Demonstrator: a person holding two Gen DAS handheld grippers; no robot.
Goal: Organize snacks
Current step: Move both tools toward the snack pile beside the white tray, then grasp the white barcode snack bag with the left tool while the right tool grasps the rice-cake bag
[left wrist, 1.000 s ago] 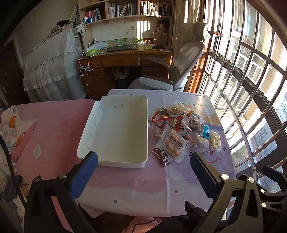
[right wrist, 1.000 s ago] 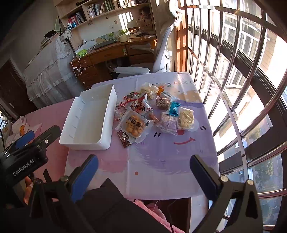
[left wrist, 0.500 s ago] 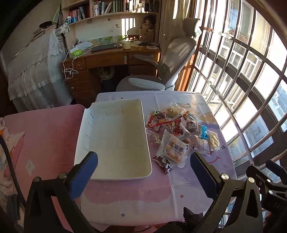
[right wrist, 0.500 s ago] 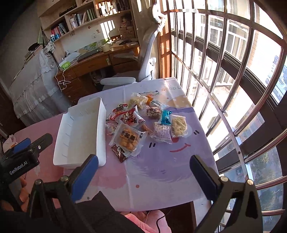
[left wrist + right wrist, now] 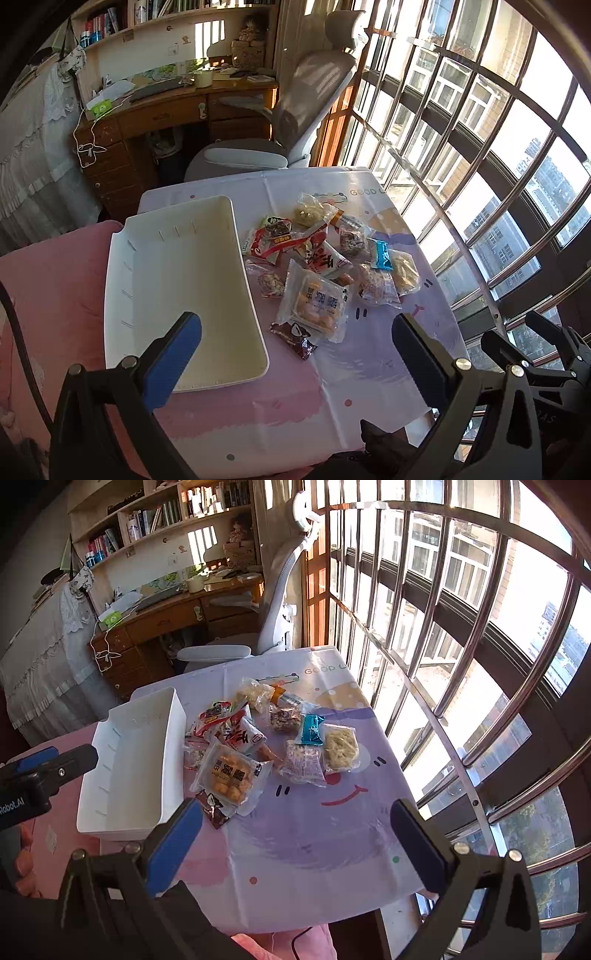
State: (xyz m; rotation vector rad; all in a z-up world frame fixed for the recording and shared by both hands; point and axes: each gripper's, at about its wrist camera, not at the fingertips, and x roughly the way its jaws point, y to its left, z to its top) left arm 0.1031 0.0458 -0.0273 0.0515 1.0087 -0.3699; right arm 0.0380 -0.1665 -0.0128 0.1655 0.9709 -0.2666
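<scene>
Nearest, both tools are hanging above the near table edge with nothing in them. The left gripper (image 5: 295, 354) is standing wide open, its blue pads (image 5: 173, 354) far apart; the right gripper (image 5: 295, 834) is gaping just as wide and gripping nothing.

The snacks (image 5: 325, 266) are lying in a loose heap ahead of both tools, right of the tray (image 5: 177, 280) and just beside its long right wall. From the left gripper the heap is sitting ahead and slightly right; from the right gripper it is sitting ahead and left, the gripper's left pad nearly over the dark packet (image 5: 214, 808) at the heap's near corner. By my reckoning the right gripper is the nearer one.

Just past that packet, the clear bag (image 5: 231, 773) of round yellow pieces is lying with its long axis running near-left to far-right, overlapping its neighbours. A pick there is likely to drag them.

The tray is lying empty, its long axis running near to far, so any transfer is going leftward over its wall. Nothing is standing between heap and tray.

Farther off, a chair (image 5: 295, 110) and desk (image 5: 166, 110) are standing beyond the table (image 5: 295, 406), and barred windows (image 5: 480, 627) are lining the right.
</scene>
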